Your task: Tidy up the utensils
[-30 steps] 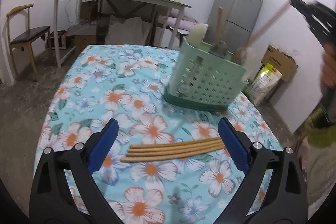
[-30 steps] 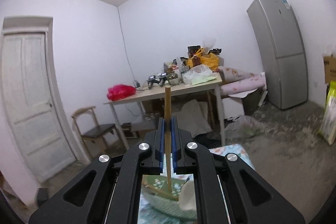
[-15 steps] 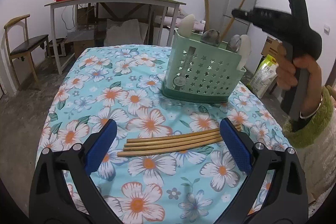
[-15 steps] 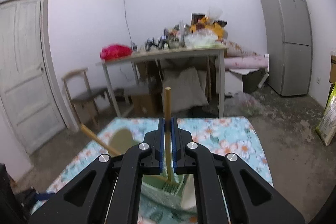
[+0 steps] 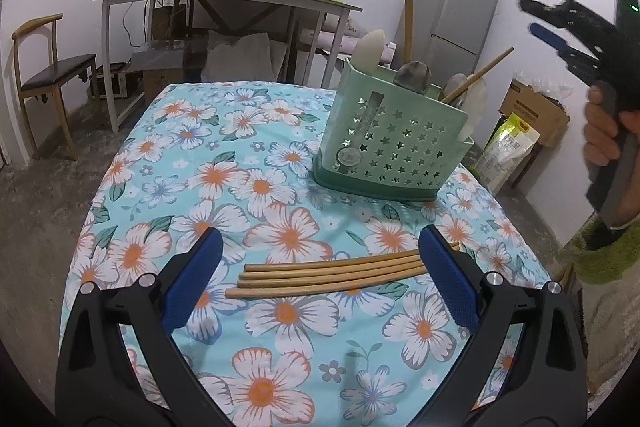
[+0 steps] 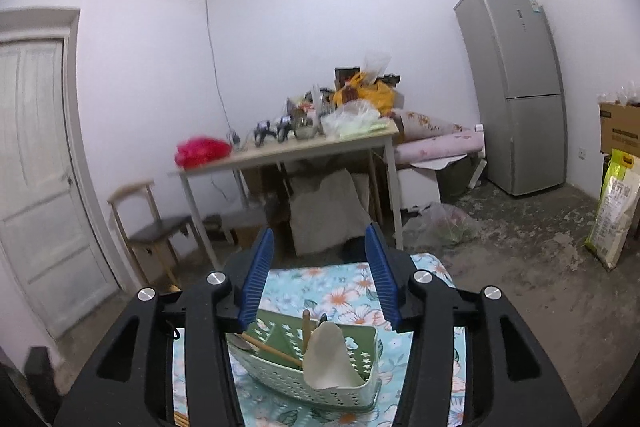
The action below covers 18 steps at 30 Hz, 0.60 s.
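Four loose wooden chopsticks (image 5: 336,273) lie near the table's front edge, between the left gripper's (image 5: 320,275) spread jaws. The right gripper (image 6: 318,277), empty and opening above the mint-green star-punched utensil caddy (image 5: 394,141), has just released one. Next: pinch another chopstick.

four chopsticks (image 5: 332,273) lie side by side on the tablecloth (image 5: 256,187), crosswise between the fingers of the left gripper (image 5: 320,275). beyond them, ahead and to its right, stands the utensil basket (image 5: 390,143) with spoons and two chopsticks in it. the right gripper (image 6: 318,277) hangs above that basket, nothing between its opening jaws.
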Each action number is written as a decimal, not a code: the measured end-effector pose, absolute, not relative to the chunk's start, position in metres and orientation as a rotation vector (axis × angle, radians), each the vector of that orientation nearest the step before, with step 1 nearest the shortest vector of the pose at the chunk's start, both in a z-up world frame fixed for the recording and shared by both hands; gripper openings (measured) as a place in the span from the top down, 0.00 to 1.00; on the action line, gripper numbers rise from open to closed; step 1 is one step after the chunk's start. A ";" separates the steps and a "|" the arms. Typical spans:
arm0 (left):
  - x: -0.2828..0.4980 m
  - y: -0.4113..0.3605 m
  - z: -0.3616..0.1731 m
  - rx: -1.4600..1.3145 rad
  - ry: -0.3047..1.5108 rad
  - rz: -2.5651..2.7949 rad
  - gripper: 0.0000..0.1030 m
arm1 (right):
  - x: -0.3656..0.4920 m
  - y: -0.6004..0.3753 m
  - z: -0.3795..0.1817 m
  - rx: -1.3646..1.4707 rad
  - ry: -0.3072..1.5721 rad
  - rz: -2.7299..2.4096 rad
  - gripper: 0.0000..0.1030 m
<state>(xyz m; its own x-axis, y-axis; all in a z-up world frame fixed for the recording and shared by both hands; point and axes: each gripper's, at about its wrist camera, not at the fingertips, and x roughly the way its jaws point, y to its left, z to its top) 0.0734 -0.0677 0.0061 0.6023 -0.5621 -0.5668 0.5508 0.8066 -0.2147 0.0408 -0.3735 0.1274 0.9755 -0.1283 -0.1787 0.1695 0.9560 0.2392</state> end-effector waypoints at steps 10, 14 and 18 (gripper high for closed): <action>0.083 -0.052 0.006 -0.131 0.707 -0.639 0.08 | 0.002 -0.356 0.105 0.313 0.245 -0.065 0.53; 0.084 -0.050 0.003 -0.110 0.698 -0.650 0.08 | 0.008 -0.350 0.068 0.399 0.377 -0.006 0.53; 0.087 -0.050 -0.003 -0.083 0.700 -0.676 0.08 | 0.023 -0.342 0.014 0.530 0.574 0.061 0.53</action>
<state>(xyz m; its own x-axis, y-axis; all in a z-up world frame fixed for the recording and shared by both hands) 0.0866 -0.0499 -0.0034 0.5630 -0.6004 -0.5679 0.5468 0.7859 -0.2887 0.0225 -0.3419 0.0141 0.8419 0.1989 -0.5016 0.0898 0.8650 0.4937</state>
